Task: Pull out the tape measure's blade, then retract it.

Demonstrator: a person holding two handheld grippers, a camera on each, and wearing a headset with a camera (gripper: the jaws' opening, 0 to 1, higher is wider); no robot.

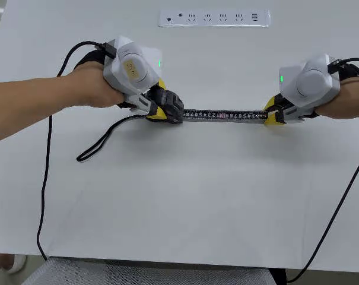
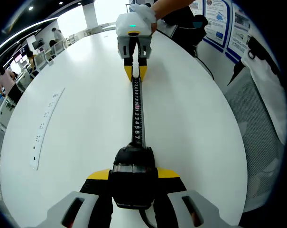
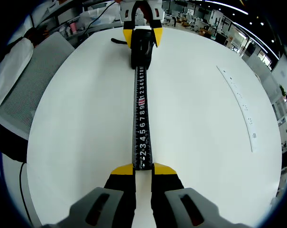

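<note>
A black tape measure case [image 1: 169, 107] rests on the white table, clamped between the yellow-tipped jaws of my left gripper [image 1: 158, 107]. In the left gripper view the case [image 2: 133, 175] sits between the jaws, and the black blade [image 2: 136, 111] runs away to the other gripper. The blade [image 1: 224, 115] lies pulled out flat across the table, white numbers up. My right gripper [image 1: 271, 114] is shut on the blade's end. In the right gripper view the blade [image 3: 142, 123] stretches from my right gripper [image 3: 143, 167] to the case [image 3: 142, 46]. A black wrist strap [image 1: 102, 142] trails from the case.
A white power strip [image 1: 215, 18] lies at the table's far edge. Black cables [image 1: 45, 178] hang from both grippers over the table sides. A grey mesh chair back [image 1: 149, 273] stands at the near edge. The table [image 1: 197, 190] in front is bare white.
</note>
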